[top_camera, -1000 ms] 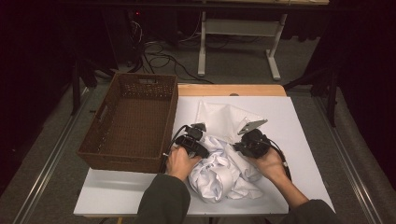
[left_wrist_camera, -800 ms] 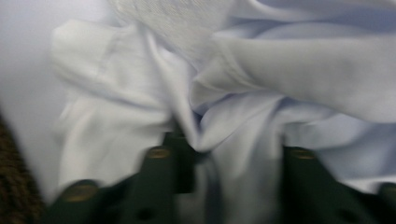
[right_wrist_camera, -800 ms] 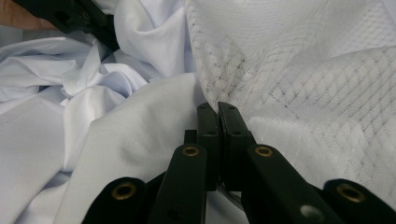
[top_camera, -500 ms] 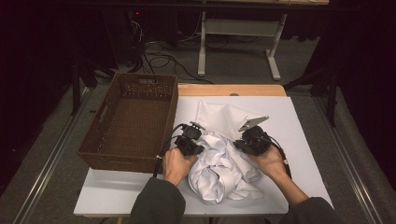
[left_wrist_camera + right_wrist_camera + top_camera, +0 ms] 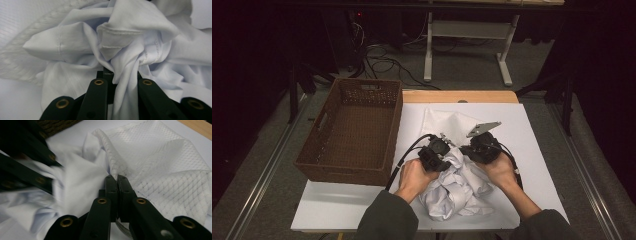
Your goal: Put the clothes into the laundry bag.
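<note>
Worktop (image 5: pixel 362 210) comes first by size: one white board, with one brown wicker basket (image 5: pixel 354 132) at its nine-o'clock side, standing empty. One crumpled white garment (image 5: pixel 457 192) lies toward six o'clock of the worktop, just beside the basket, and a white mesh cloth (image 5: pixel 447 122) spreads from it toward twelve o'clock; whether the two are joined cannot be told. Two claws work the heap. The left claw (image 5: pixel 444 152) has just been closing, and the left gripper view shows a bunched fold of the garment (image 5: pixel 125 72) caught between its jaws. The right claw (image 5: pixel 472 150), at three o'clock of the left, is clamped tight on the edge of the mesh cloth (image 5: pixel 160 170). Judging from this, both grips are taken but the cloth is neither straightened nor in the basket, so most of the work remains.
</note>
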Demonstrator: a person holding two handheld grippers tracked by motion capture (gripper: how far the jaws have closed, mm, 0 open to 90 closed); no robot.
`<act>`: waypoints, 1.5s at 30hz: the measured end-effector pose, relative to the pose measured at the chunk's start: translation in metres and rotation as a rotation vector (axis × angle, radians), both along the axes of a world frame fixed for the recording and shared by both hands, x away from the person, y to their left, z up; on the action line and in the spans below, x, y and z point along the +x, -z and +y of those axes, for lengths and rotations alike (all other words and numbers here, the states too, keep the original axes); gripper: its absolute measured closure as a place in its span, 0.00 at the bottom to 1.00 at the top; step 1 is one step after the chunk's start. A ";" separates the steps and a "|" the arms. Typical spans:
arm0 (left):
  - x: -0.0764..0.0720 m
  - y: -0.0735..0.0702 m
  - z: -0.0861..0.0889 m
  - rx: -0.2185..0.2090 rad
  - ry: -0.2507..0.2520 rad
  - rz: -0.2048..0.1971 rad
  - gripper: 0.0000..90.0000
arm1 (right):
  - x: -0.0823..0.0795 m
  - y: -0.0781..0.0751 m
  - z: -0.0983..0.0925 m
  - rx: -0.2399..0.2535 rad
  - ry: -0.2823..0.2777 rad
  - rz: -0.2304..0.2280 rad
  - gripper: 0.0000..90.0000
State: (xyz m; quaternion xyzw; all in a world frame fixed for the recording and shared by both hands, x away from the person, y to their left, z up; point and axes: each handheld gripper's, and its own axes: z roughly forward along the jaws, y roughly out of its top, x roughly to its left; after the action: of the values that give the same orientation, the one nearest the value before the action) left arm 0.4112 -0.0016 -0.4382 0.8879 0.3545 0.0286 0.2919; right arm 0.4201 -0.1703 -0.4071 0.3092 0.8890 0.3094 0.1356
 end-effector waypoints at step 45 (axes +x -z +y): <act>0.041 0.053 0.035 0.138 -0.305 0.163 0.23 | -0.007 0.024 0.002 -0.089 -0.010 0.050 0.99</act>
State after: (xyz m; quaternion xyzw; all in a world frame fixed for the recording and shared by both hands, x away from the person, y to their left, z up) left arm 0.4523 0.0337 -0.4917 0.8410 0.5049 0.0246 0.1928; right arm 0.4134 -0.1686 -0.4311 0.3062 0.9065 0.2624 0.1252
